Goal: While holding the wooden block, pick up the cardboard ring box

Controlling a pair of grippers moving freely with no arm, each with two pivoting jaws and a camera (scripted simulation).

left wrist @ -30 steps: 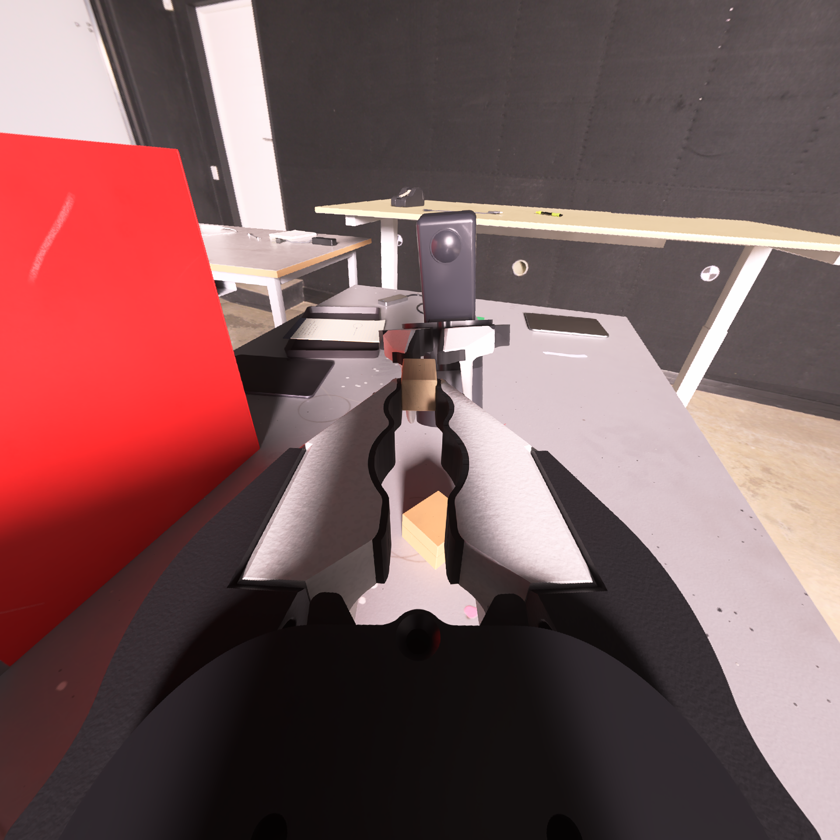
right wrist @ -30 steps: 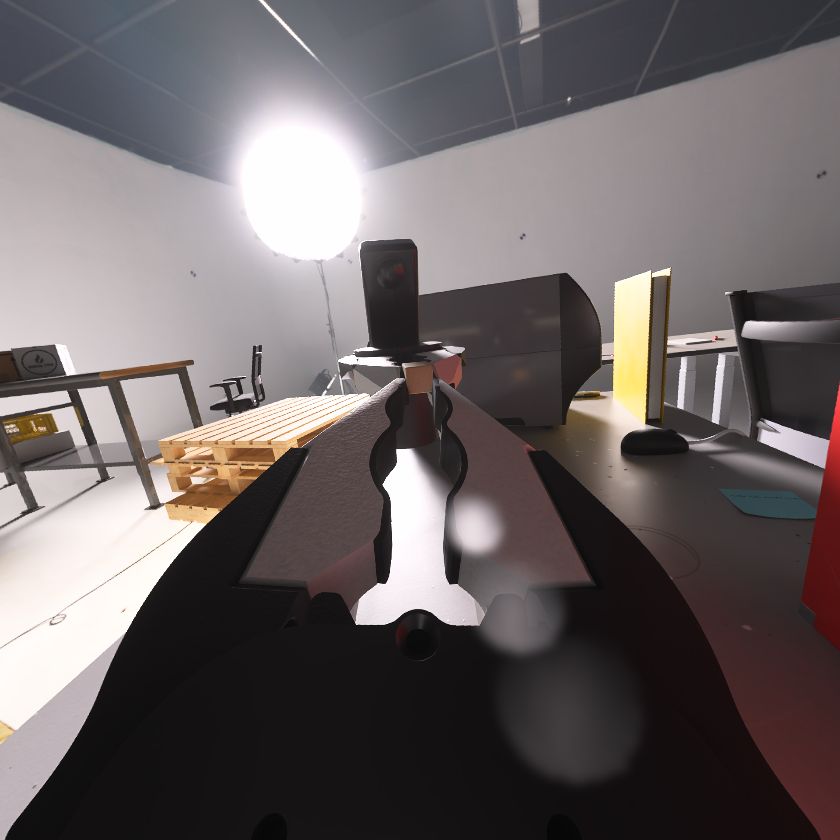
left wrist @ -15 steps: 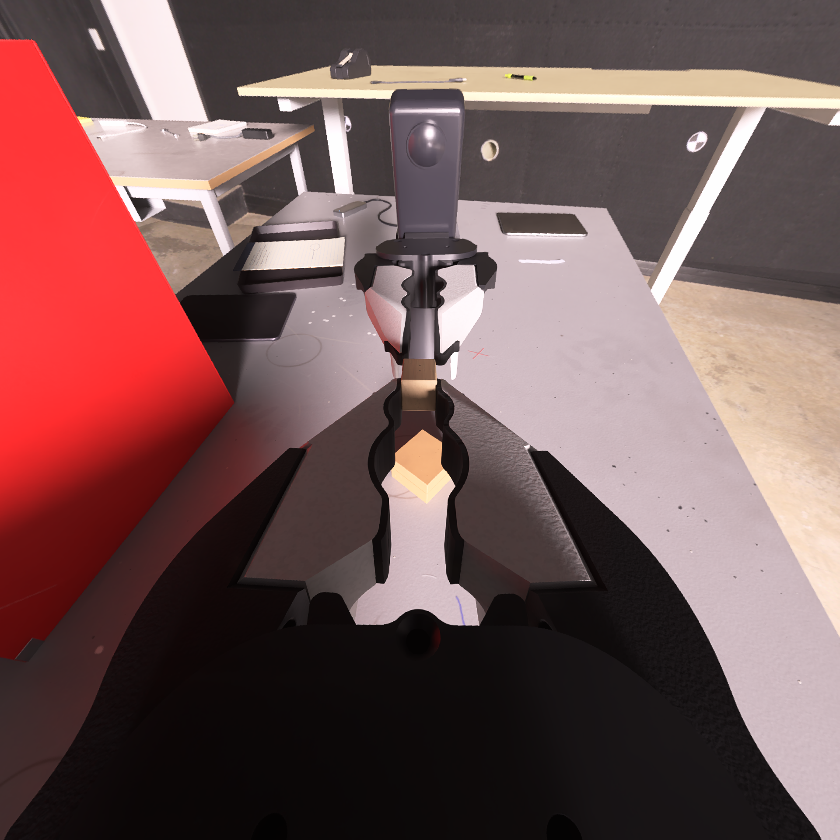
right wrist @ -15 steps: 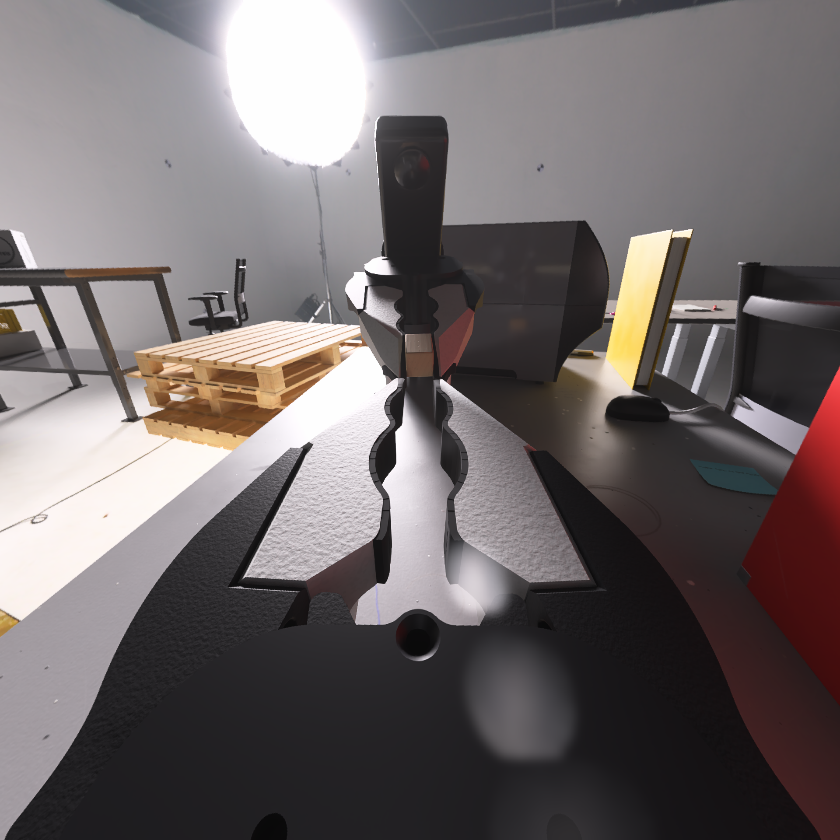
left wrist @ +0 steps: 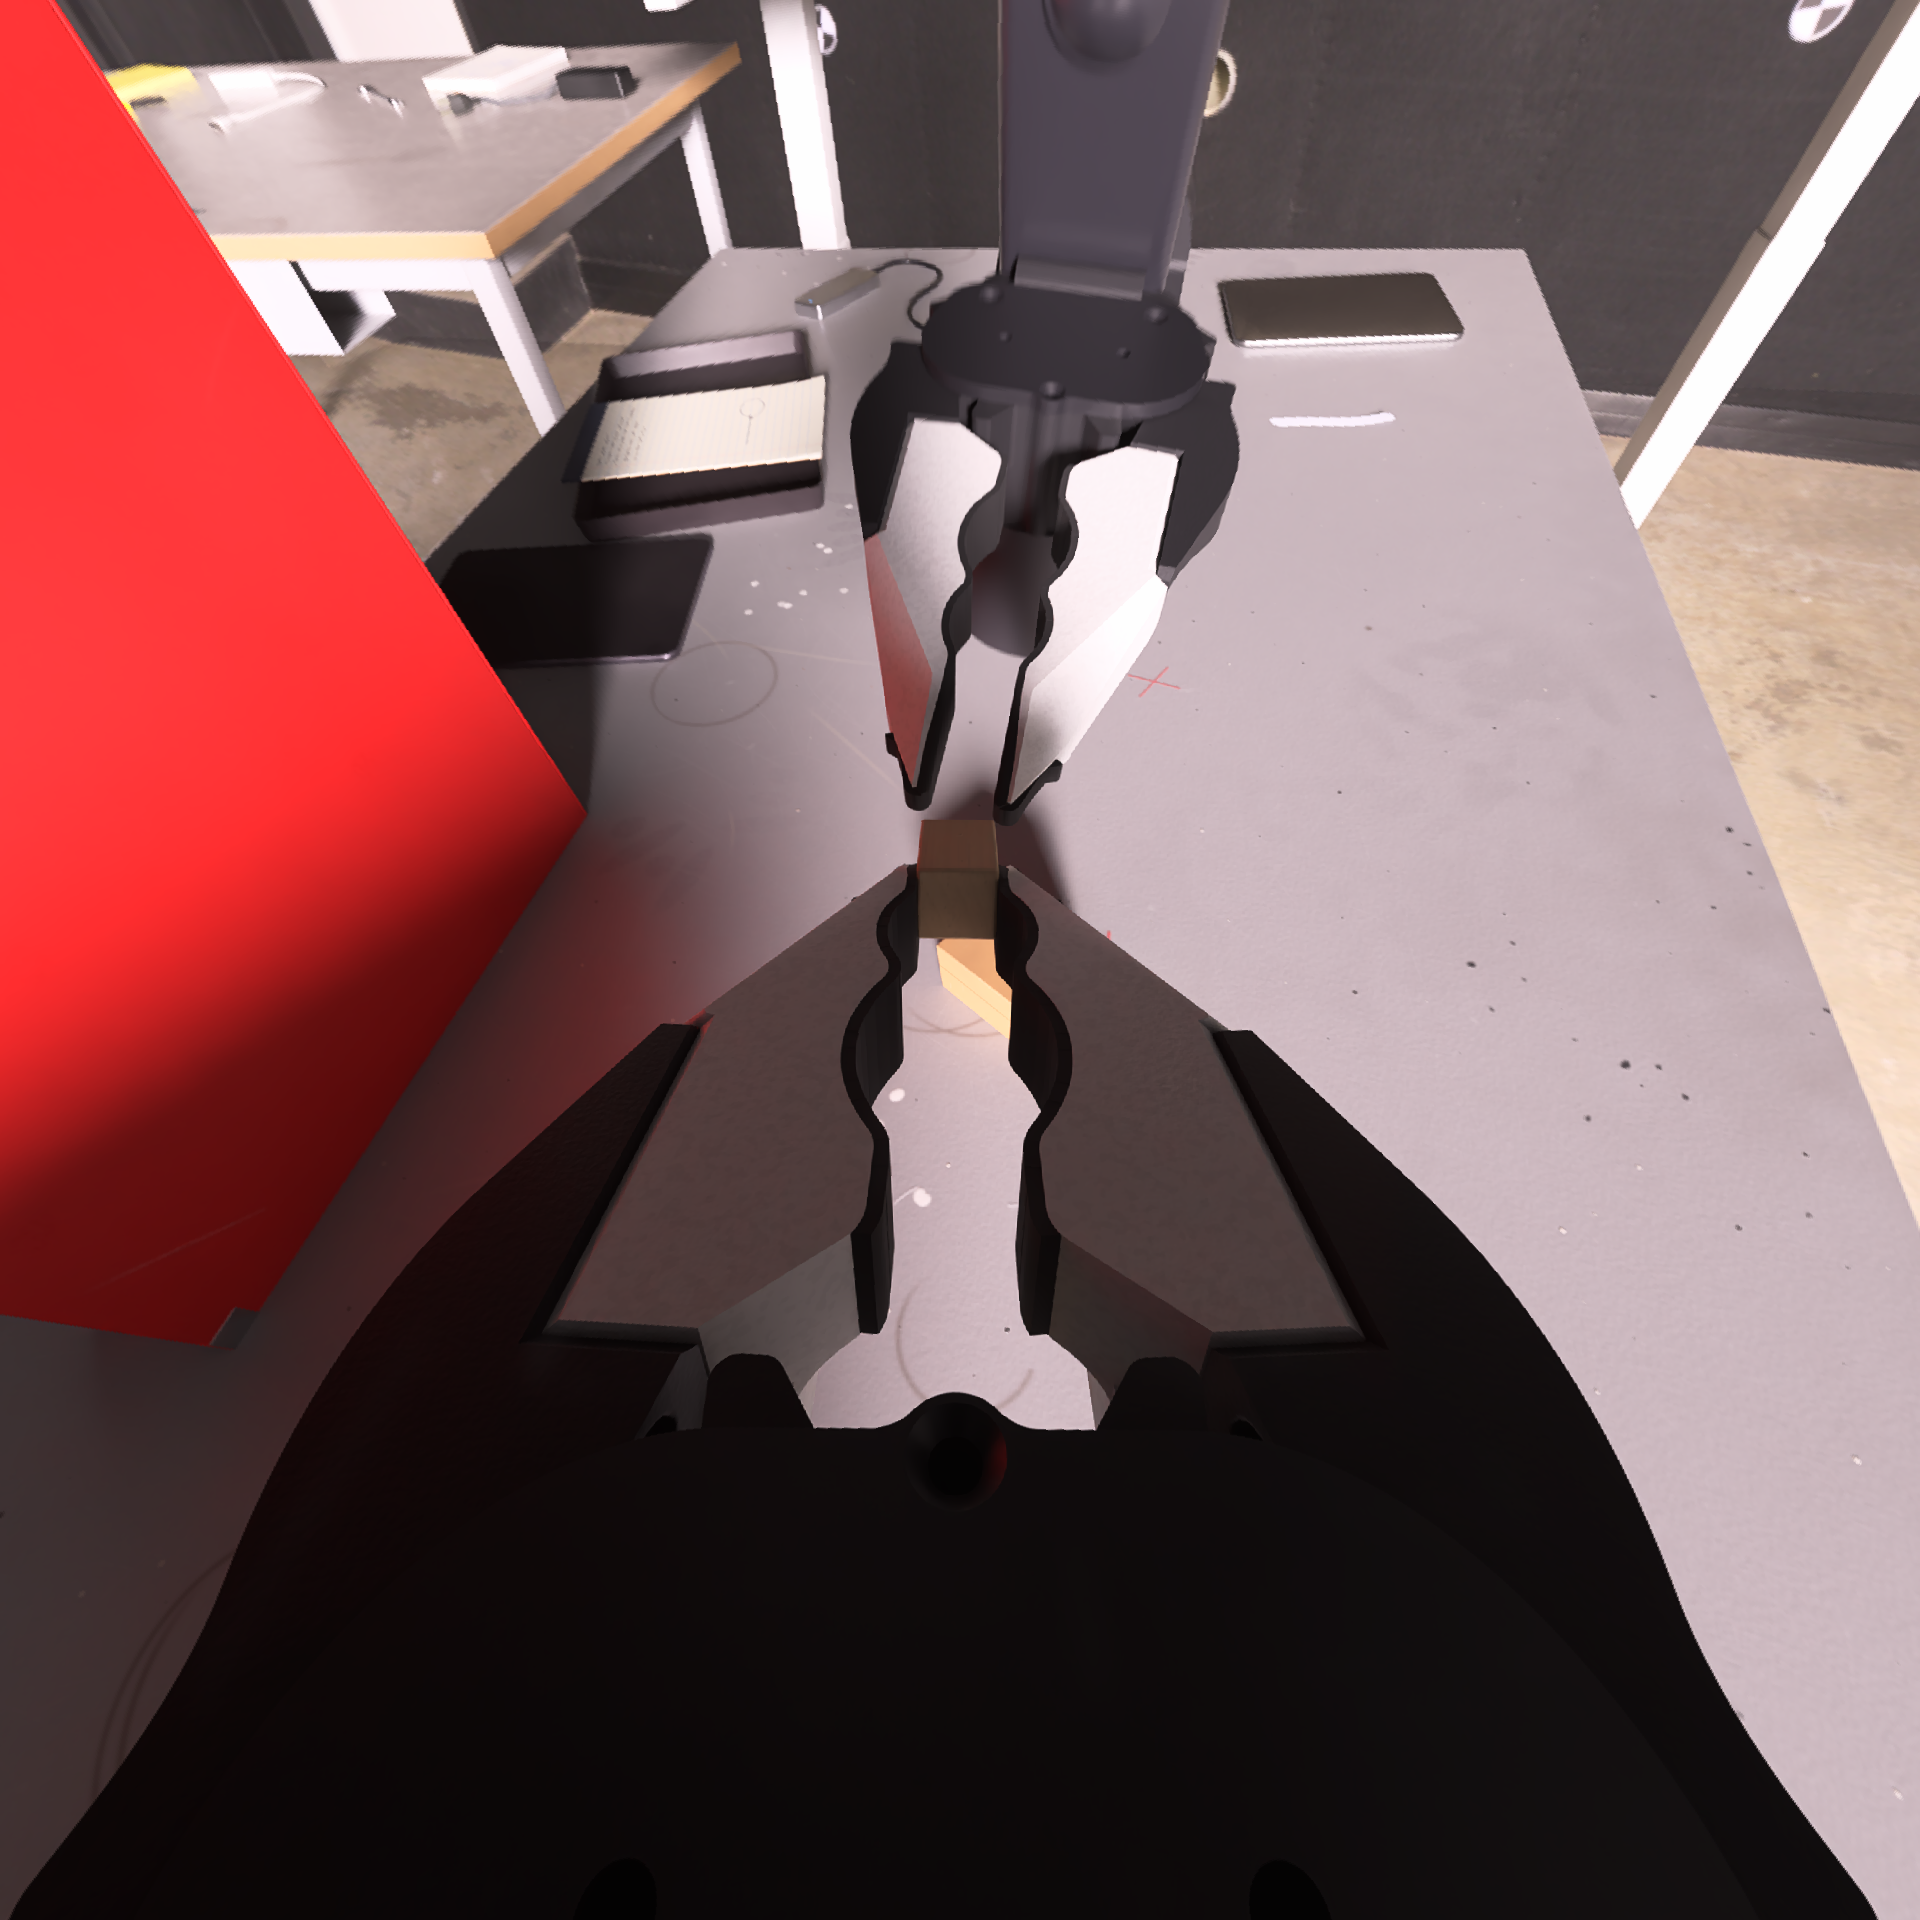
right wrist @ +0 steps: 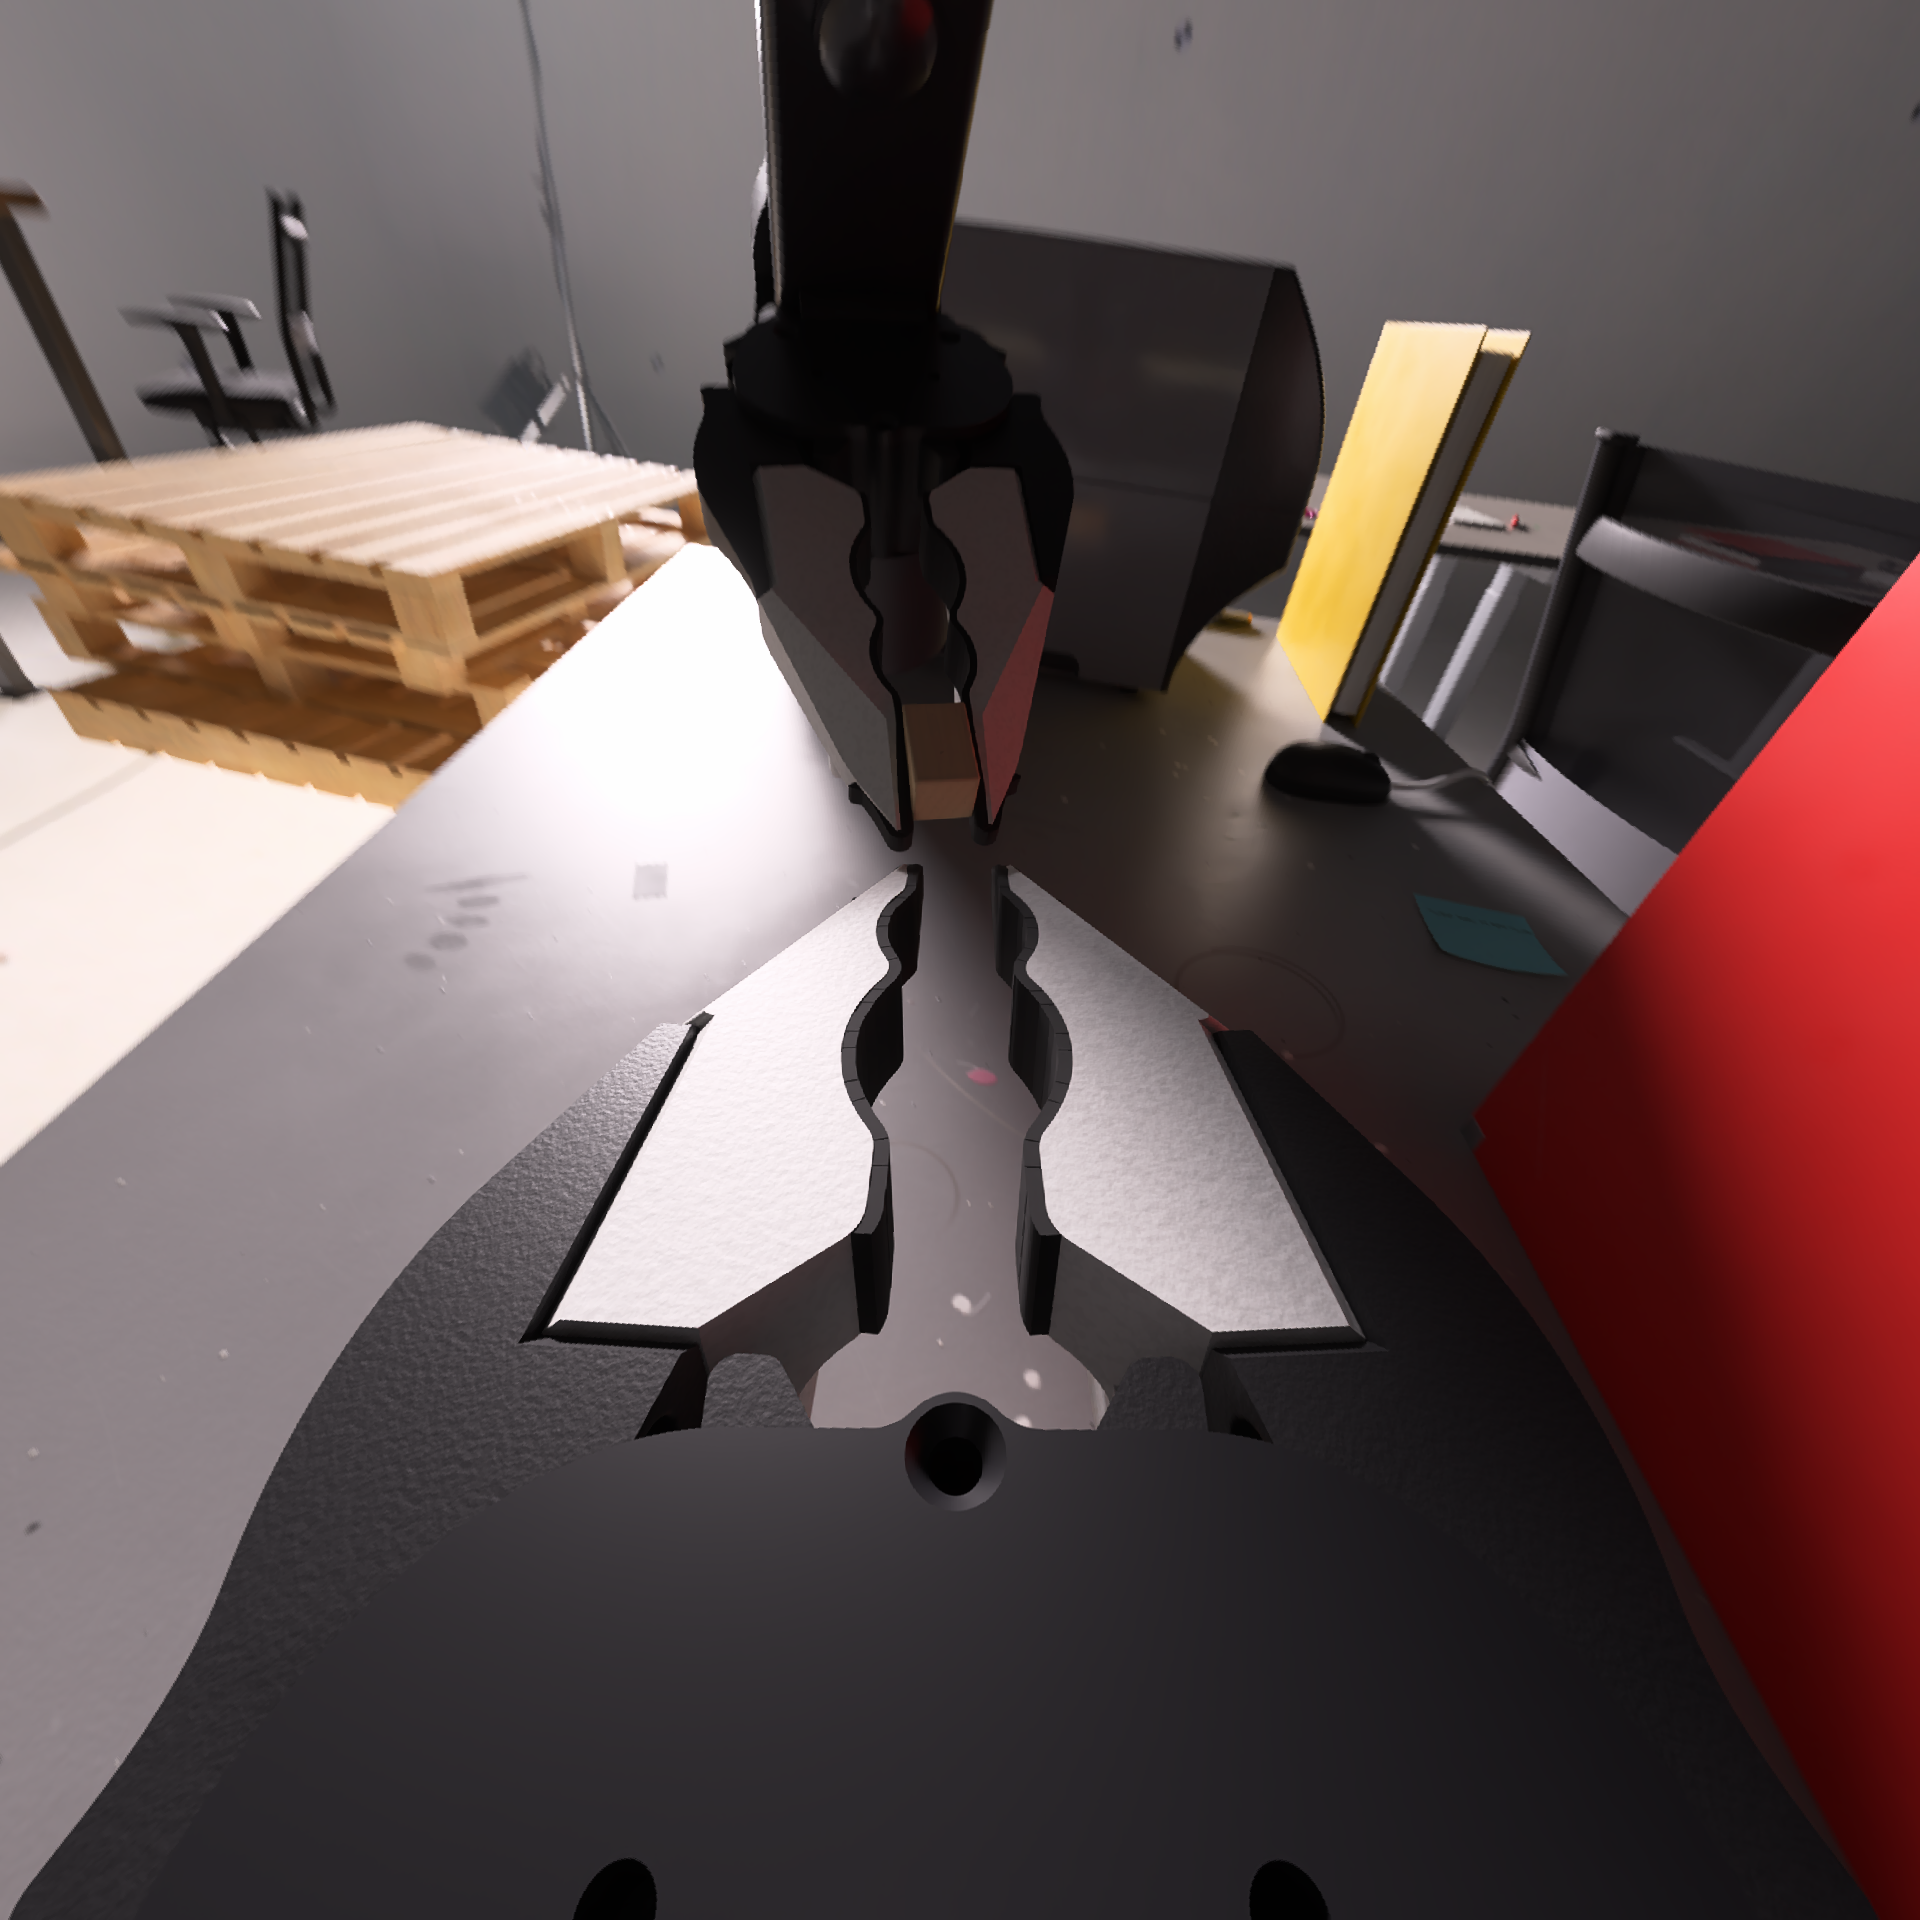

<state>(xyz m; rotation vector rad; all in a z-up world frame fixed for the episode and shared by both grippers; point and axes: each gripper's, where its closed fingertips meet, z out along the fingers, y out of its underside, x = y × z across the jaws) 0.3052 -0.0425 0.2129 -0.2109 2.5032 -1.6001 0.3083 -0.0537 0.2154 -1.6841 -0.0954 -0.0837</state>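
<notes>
Tan wooden block (left wrist: pixel 958 891) sits clamped in left gripper (left wrist: pixel 958 902); pale cardboard ring box (left wrist: pixel 977 979) lies below; right gripper (right wrist: pixel 957 883) gapes empty.

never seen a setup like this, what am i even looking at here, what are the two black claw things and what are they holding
These are two separate grippers, each with two fingers and a camera looking forward along them. So each picture is one gripper's own view, and the other gripper shows facing it, farther off.

In the left wrist view, the left gripper has its fingers shut on a small wooden block, held above a grey table. On the table just under it lies a paler box, probably the cardboard ring box. A red panel stands beside them.

In the right wrist view, the right gripper has its fingers apart, with nothing between them.
</notes>
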